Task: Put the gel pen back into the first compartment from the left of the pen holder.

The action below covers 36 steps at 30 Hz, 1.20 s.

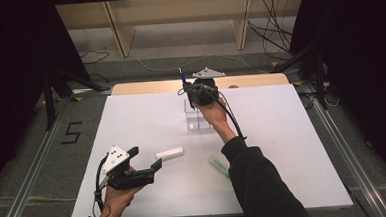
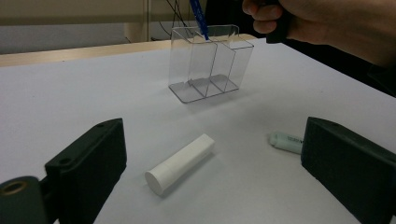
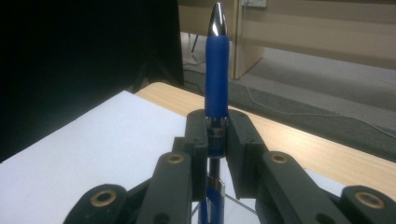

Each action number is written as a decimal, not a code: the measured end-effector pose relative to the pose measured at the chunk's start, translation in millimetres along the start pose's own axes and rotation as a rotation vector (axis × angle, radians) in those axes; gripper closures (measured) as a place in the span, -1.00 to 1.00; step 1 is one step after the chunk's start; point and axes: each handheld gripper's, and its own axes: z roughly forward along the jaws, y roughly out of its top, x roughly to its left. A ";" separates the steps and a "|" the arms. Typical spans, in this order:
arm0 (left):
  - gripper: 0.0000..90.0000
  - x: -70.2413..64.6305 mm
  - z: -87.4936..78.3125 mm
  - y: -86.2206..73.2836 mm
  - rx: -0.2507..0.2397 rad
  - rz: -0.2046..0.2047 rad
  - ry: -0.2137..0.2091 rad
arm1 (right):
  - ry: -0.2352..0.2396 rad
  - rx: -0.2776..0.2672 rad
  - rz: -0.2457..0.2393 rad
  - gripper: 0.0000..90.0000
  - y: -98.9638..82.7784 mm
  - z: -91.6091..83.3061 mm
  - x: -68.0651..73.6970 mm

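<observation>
Right gripper [image 1: 194, 96] is clamped on a blue pen [image 1: 184, 80], held above the clear organizer [image 1: 197, 117] at the far middle of the white table [image 1: 293, 148]. From the high view, the person's right hand [image 1: 215, 113] and dark sleeve [image 1: 257, 185] stretch forward across the table, and the pen shows as a thin blue stick rising beside the gripper body. The right gripper view gives what that one cannot: both jaws pressed against the pen [image 3: 216, 88] just below its blue grip section, the silver tip pointing up and away, with the wooden table edge [image 3: 299, 144] beyond.

Left gripper [image 1: 146, 163] rests low near the front left corner in the person's left hand [image 1: 116, 195], jaws spread wide with nothing between the pads. Its own view looks out between those jaws across the table, where the organizer [image 2: 210, 63] shows as a clear box with three compartments, and the pen's [image 2: 199, 18] lower end reaches into the top of the compartment on the left in that view. The right hand [image 2: 327, 23] hangs just above it.

A white cylinder [image 1: 170, 153] lies flat on the table just beyond the open jaws; the left gripper view shows it [image 2: 180, 163] lying slantwise between them, apart from both. A pale green marker [image 1: 218, 163] lies close to the sleeve, and in the left gripper view [image 2: 286, 141] its end peeks out from behind one jaw.
</observation>
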 end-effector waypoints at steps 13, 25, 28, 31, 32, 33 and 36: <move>-0.86 -0.5 0.2 0.1 -0.001 -0.001 -0.001 | 0.001 0.023 0.012 0.77 -6.1 7.3 1.6; -0.86 -0.3 -0.2 0.2 0.003 0.006 -0.002 | -0.003 0.039 0.016 0.77 -10.6 10.0 2.1; -0.86 -0.4 -0.2 0.2 0.000 0.002 -0.001 | -0.002 0.043 0.020 0.77 -12.3 10.7 2.6; -0.86 -0.5 -0.1 0.2 0.001 0.003 -0.001 | -0.009 0.051 0.018 0.77 -14.6 11.6 3.5; -0.86 -0.3 -0.3 0.2 0.004 0.006 -0.002 | -0.011 0.052 0.019 0.77 -15.7 11.7 3.1; -0.86 -0.3 -0.2 0.2 0.003 0.006 -0.002 | -0.010 0.053 0.020 0.77 -16.8 11.9 2.4; -0.86 -0.5 0.1 0.1 -0.002 0.001 -0.001 | -0.008 0.061 0.033 0.75 -20.5 11.7 0.9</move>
